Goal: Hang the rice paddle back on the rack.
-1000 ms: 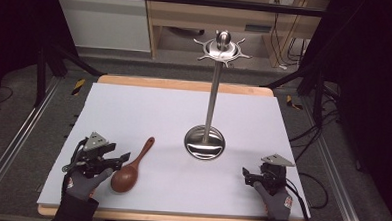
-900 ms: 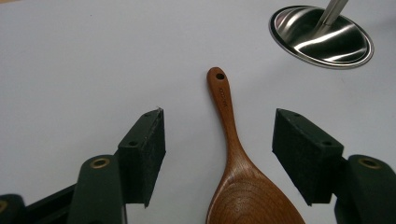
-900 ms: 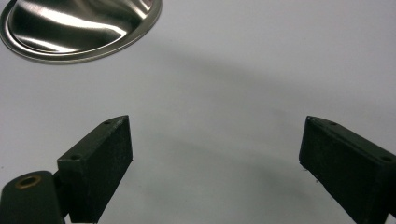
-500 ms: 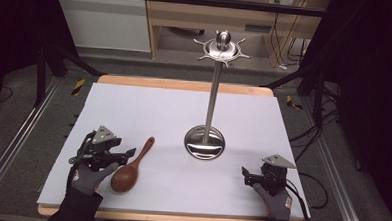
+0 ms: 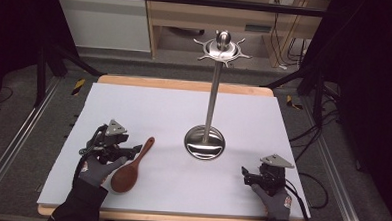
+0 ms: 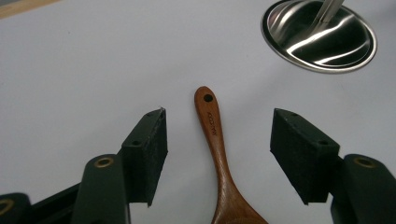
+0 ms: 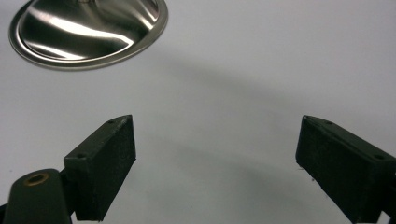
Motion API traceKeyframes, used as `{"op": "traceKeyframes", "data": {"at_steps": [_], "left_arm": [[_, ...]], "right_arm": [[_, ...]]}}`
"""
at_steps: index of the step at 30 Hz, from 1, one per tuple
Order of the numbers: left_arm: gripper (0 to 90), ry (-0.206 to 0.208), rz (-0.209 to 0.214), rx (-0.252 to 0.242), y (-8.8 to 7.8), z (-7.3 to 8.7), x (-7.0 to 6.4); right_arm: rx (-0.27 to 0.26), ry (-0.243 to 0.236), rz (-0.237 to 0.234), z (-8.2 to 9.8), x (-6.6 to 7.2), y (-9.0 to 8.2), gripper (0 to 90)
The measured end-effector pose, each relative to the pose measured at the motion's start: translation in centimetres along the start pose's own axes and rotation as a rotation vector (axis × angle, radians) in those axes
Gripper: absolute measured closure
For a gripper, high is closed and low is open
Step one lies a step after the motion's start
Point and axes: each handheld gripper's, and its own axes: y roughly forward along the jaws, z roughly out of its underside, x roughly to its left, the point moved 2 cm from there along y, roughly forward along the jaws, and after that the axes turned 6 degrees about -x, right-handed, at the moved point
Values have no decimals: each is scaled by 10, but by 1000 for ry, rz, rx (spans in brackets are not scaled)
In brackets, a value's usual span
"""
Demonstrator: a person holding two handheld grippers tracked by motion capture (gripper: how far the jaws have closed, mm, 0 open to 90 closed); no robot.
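1. Spoon (image 5: 132,165): I see the wooden spoon flat on the white table (image 5: 149,108) in the lower left of the high view, bowl toward the bottom edge, handle slanting up and right toward the steel stand's base (image 5: 204,143).
2. A second ago my left gripper (image 5: 132,150) sat just left of the spoon; it has since moved up and right, and its tips now straddle the handle. I judge the grasp lined up but not made.
3. In the left gripper view the handle (image 6: 212,130) runs up the middle, between the fingers (image 6: 150,144) and apart from both. The jaws are spread wide and have just been closing slightly, nothing pinched.
4. My right gripper (image 5: 246,175), lower right of the high view, has kept still, fingers (image 7: 105,158) spread over bare table, well apart from the spoon.
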Motion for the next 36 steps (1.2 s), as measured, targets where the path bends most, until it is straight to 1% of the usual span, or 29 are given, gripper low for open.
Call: {"op": "traceKeyframes", "data": {"at_steps": [1, 2, 4, 5, 6, 7, 11, 13, 14, 15, 17, 19, 21, 26, 27, 29, 36], "left_arm": [[362, 3, -3, 10, 2, -1, 0], [367, 7, -3, 19, 2, -1, 0], [380, 3, -6, 29, 4, -2, 0], [380, 12, -5, 43, 5, -3, 1], [389, 6, -4, 43, 6, -3, 1], [392, 12, -4, 55, 7, -4, 1], [429, 27, -12, 97, 10, -4, 3], [440, 25, -9, 112, 13, -4, 3], [448, 25, -9, 112, 13, -4, 3], [456, 30, -8, 131, 15, -3, 3], [464, 37, -7, 152, 17, -3, 3], [471, 39, -5, 162, 19, -3, 2], [488, 51, 2, 192, 22, -3, 2], [502, 41, 5, 210, 26, -2, 2], [507, 48, 5, 221, 27, -2, 2], [514, 39, 11, 229, 29, -1, 1], [537, 27, 31, 292, 40, 2, 0]], "right_arm": [[7, -5, 1, 0, 1, 1, 126], [15, -19, 0, 0, 1, 2, 131], [22, -18, 0, 0, 2, 3, 130], [24, -18, 1, 0, 2, 3, 130], [25, -18, 2, 0, 1, 3, 130], [25, -21, 2, 0, 1, 3, 130], [42, -11, 2, 1, 1, 4, 130], [45, -7, 0, 0, 1, 4, 130], [45, -7, 0, 0, 1, 4, 130], [46, -8, -1, 0, 1, 5, 130], [47, -8, 0, 0, 1, 5, 130], [48, -7, 0, 0, 1, 5, 130], [51, -7, -3, 0, 1, 5, 130], [53, -6, -7, 1, 1, 5, 130], [55, -2, -7, 0, 1, 5, 130], [55, 2, -10, 0, 1, 4, 130], [56, 3, -12, 0, 1, 4, 130]]}}
